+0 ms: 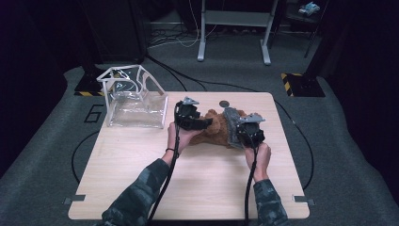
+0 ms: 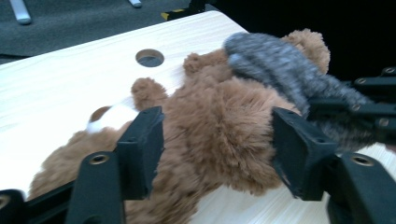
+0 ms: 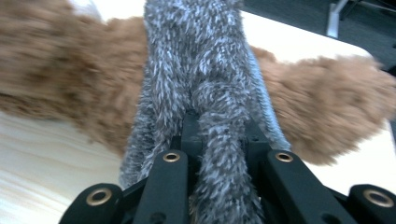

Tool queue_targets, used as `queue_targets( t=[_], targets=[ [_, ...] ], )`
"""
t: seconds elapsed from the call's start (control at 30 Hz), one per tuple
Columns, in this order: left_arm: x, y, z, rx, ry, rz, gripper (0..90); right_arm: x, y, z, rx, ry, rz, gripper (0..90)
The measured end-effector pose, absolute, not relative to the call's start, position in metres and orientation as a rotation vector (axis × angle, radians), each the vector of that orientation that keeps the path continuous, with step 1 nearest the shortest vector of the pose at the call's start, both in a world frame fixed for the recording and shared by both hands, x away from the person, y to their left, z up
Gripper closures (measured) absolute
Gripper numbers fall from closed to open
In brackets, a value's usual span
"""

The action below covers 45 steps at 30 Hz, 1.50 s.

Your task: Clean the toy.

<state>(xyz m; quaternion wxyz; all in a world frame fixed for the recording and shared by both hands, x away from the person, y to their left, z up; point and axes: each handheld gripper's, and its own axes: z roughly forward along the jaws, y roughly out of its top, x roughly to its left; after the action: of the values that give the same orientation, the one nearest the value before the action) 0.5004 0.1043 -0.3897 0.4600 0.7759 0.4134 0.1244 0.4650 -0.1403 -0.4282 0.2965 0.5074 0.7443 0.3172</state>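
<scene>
The brown plush teddy bear (image 1: 214,128) lies on its side on the pale wooden tabletop (image 1: 197,179), between the two tongs, with a grey fuzzy knitted garment (image 1: 232,123) pulled over the end of it that is nearest the right tongs. In the left gripper view the bear's furry body (image 2: 219,135) sits between the two black jaws of the left tongs (image 2: 217,144), which stand apart on either side of it; the left jaw's pad lies against the fur, while the right one stands just beside it, so the bear is flanked and not pinched. Beyond these tongs a round hole in the tabletop (image 2: 150,58) shows just past the bear, and the grey garment (image 2: 285,70) lies over the bear's far end towards the right tongs. In the right gripper view the right tongs (image 3: 223,154) are clamped on a fold of the grey garment (image 3: 205,70), which bunches up between the nearly closed jaws and stretches away from them across the brown fur (image 3: 327,107) on both sides. From the high view, the left tongs (image 1: 200,123) sit at the bear's left end and the right tongs (image 1: 242,132) at its right end, each held in a hand with a camouflage-patterned sleeve. Well to the left of the left tongs, at the far edge of the tabletop, stands a clear plastic bag on a white frame (image 1: 134,96).
</scene>
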Motion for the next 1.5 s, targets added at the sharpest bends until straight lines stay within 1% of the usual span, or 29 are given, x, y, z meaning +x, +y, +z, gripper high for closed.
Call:
queue_targets(
  t=[0.13, 0.33, 0.43, 0.47, 0.57, 0.63, 0.67, 0.7, 0.8, 0.87, 0.93, 1.13, 1.23, 1.27, 1.4, 1.43, 1.5],
  targets=[
    [0.498, 0.117, -0.389, 1.893, 1.012, 0.303, 30.7, 0.463, -0.15, -0.431, 1.374, 1.949, 0.826, 77.1],
    [0.494, 0.137, -0.387, 1.869, 1.024, 0.327, 28.5, 0.452, -0.156, -0.429, 1.379, 1.923, 0.821, 77.1],
    [0.494, 0.143, -0.39, 1.884, 1.043, 0.347, 28.8, 0.443, -0.157, -0.428, 1.374, 1.933, 0.84, 77.1],
    [0.498, 0.15, -0.396, 1.904, 1.065, 0.362, 29.1, 0.439, -0.156, -0.428, 1.357, 1.941, 0.851, 77.0],
    [0.505, 0.159, -0.408, 1.904, 1.122, 0.351, 32.1, 0.428, -0.147, -0.428, 1.322, 1.978, 0.892, 77.0],
    [0.507, 0.161, -0.412, 1.906, 1.137, 0.356, 37.1, 0.425, -0.141, -0.429, 1.301, 1.993, 0.897, 77.0],
    [0.511, 0.163, -0.419, 1.924, 1.157, 0.346, 40.6, 0.421, -0.129, -0.432, 1.277, 2.037, 0.941, 77.0],
    [0.514, 0.162, -0.422, 1.931, 1.166, 0.343, 42.3, 0.42, -0.124, -0.433, 1.267, 2.049, 0.932, 77.0],
    [0.521, 0.162, -0.431, 1.953, 1.187, 0.302, 47.6, 0.429, -0.115, -0.441, 1.245, 2.076, 0.903, 77.0],
    [0.523, 0.161, -0.435, 1.934, 1.202, 0.273, 50.5, 0.436, -0.117, -0.445, 1.275, 2.059, 0.884, 77.1],
    [0.524, 0.159, -0.437, 1.943, 1.196, 0.276, 52.2, 0.441, -0.127, -0.448, 1.304, 2.043, 0.866, 77.1],
    [0.525, 0.15, -0.439, 1.958, 1.181, 0.288, 54.1, 0.449, -0.164, -0.46, 1.413, 1.966, 0.765, 77.1],
    [0.525, 0.145, -0.44, 1.958, 1.183, 0.285, 54.4, 0.447, -0.172, -0.463, 1.438, 1.956, 0.742, 77.1],
    [0.524, 0.142, -0.44, 1.956, 1.189, 0.281, 54.4, 0.439, -0.173, -0.463, 1.425, 1.968, 0.735, 77.1],
    [0.525, 0.141, -0.44, 1.955, 1.188, 0.279, 54.3, 0.42, -0.159, -0.457, 1.358, 2.024, 0.774, 77.1],
    [0.525, 0.141, -0.44, 1.955, 1.188, 0.279, 54.2, 0.42, -0.159, -0.457, 1.358, 2.024, 0.774, 77.1],
    [0.526, 0.142, -0.44, 1.951, 1.192, 0.265, 54.0, 0.411, -0.136, -0.454, 1.274, 2.102, 0.825, 77.1]
  ],
)
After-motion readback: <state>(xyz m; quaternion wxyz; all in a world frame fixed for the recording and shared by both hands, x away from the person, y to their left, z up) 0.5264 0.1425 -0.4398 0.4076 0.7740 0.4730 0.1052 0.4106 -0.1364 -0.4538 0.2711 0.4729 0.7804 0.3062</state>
